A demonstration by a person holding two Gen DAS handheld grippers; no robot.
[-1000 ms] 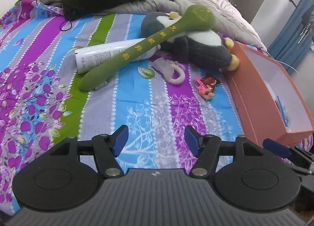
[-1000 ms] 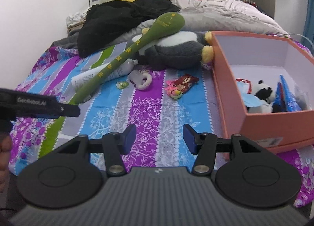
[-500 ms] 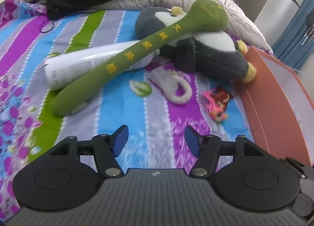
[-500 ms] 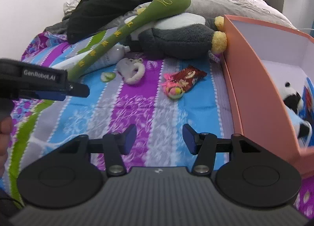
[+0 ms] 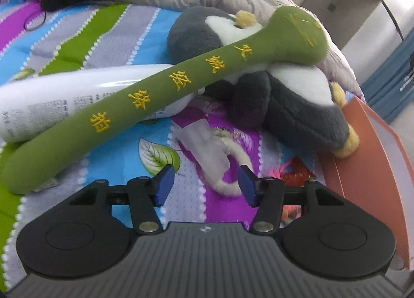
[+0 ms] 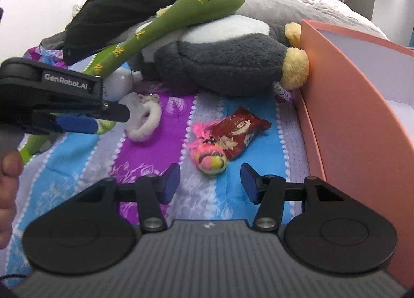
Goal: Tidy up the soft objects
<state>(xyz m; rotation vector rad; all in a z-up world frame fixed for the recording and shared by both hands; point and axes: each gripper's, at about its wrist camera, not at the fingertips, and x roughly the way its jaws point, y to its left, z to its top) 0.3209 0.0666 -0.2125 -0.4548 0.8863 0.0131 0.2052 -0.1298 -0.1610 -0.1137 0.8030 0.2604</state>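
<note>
On the striped bedspread lies a long green plush stick (image 5: 145, 101) (image 6: 165, 23) across a grey-and-white plush penguin (image 5: 289, 106) (image 6: 227, 59). A small white furry ring toy (image 5: 220, 160) (image 6: 145, 122) lies just ahead of my left gripper (image 5: 204, 184), which is open and empty. A pink and yellow plush ball (image 6: 209, 155) lies just ahead of my right gripper (image 6: 209, 184), also open and empty. The left gripper shows from the side in the right wrist view (image 6: 85, 119), beside the white ring.
An orange box (image 6: 344, 116) (image 5: 367, 168) stands at the right, touching the penguin's feet. A red snack packet (image 6: 240, 129) lies by the pink ball. A white tube (image 5: 64, 98) lies under the green stick. Black clothing (image 6: 124, 2) and a grey quilt (image 6: 297, 5) are heaped behind.
Both grippers have moved forward and lower toward the toys. The white ring now sits just past the left fingertips, the pink ball just past the right ones. Both stay open.
</note>
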